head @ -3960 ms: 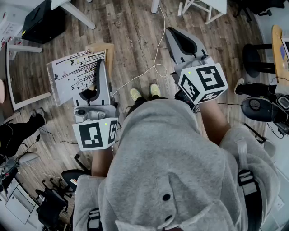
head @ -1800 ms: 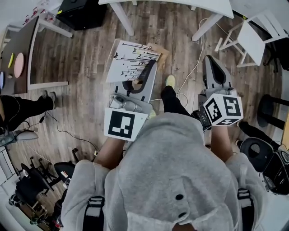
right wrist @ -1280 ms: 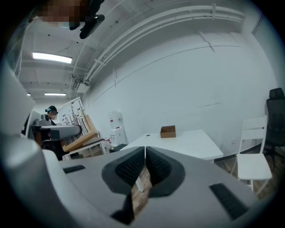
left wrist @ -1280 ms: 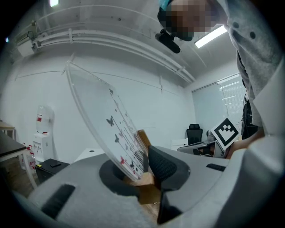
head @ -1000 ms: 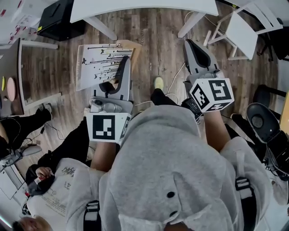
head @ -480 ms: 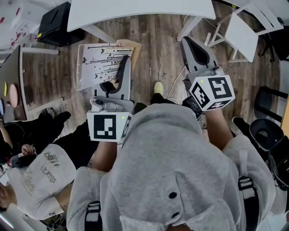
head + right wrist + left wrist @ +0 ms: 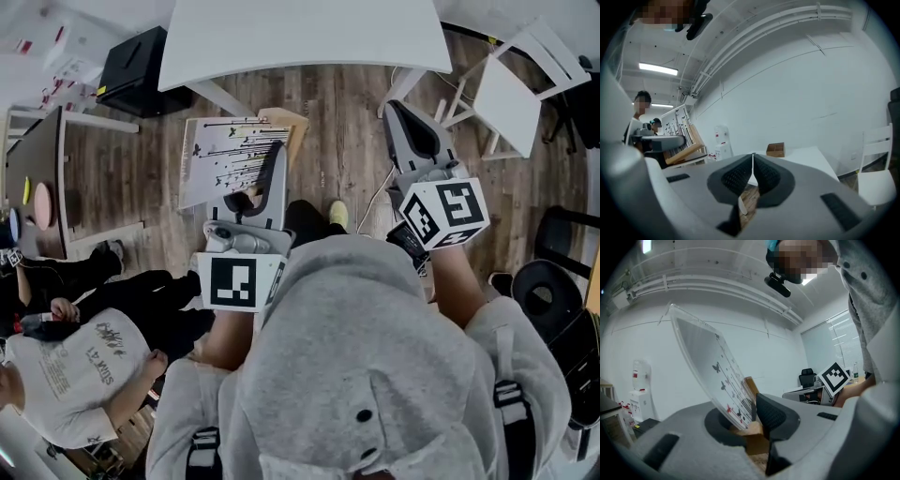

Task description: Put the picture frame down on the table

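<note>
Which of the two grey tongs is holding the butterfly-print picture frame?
The left tongs, clamped on the wooden-backed butterfly-print picture frame. The right tongs are shut with nothing between them.

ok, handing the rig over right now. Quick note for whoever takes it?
Left gripper: shut on the picture frame, clamped at its wooden edge; the frame is tilted and in the air above the floor.
Right gripper: shut, nothing between its jaws.
White table: just ahead of both grippers; the frame is not over it yet.
Done: frame in hand, brought up to the table.
Left: reach over the tabletop, set the frame down, open the left jaws.
</note>
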Demonstrator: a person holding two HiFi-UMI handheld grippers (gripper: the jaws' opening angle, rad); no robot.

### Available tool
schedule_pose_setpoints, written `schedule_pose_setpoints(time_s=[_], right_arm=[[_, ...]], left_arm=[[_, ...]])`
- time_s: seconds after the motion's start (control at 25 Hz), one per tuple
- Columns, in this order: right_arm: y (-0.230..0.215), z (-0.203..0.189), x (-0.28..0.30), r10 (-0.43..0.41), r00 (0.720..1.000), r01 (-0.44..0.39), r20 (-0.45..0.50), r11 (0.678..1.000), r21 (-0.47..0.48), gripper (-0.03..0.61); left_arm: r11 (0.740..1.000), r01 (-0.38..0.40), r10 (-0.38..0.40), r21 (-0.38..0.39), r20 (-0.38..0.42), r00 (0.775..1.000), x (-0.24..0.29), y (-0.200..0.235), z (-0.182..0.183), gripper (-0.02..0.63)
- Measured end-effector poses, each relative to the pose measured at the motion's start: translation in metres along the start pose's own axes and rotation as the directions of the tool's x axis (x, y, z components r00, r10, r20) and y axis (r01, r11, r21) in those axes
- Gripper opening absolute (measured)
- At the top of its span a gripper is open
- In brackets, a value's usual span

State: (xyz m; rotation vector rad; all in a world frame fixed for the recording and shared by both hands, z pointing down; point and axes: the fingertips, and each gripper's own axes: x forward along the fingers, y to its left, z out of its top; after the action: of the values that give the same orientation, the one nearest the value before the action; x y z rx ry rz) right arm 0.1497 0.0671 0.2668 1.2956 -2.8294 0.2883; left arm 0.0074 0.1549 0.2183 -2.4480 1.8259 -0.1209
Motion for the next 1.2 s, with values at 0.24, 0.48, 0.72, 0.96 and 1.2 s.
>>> schedule_pose_setpoints(time_s=[0.24, 0.48, 0.72, 0.96, 1.2], right_arm=[[0.003, 0.006, -0.003, 0.0, 1.0, 0.0, 0.015, 1.0, -0.011, 0.028], [0.005, 0.005, -0.002, -0.008, 1.0, 0.008, 0.023, 1.0, -0.015, 0.028], [0.006, 0.0, 0.003, 0.0, 1.0, 0.001, 0.028, 0.999, -0.035, 0.028], [0.001, -0.003, 0.018, 0.008, 0.999, -0.007, 0.032, 0.999, -0.05, 0.028], [-0.017, 0.015, 0.073, 0.008, 1.0, -0.008, -0.002, 0.999, -0.045, 0.028]], left_arm=[[1.0, 0.006, -0.006, -0.002, 0.011, 1.0, 0.0, -0.002, 0.002, 0.083], [1.0, 0.016, -0.016, -0.002, 0.028, 0.999, 0.002, -0.001, 0.004, 0.083], [1.0, 0.011, -0.01, -0.025, 0.037, 0.999, 0.004, 0.0, -0.003, 0.083], [1.0, 0.001, -0.001, -0.008, 0.049, 0.999, 0.013, 0.011, -0.014, 0.083], [1.0, -0.005, 0.006, -0.02, 0.019, 1.0, 0.061, 0.053, -0.008, 0.083]])
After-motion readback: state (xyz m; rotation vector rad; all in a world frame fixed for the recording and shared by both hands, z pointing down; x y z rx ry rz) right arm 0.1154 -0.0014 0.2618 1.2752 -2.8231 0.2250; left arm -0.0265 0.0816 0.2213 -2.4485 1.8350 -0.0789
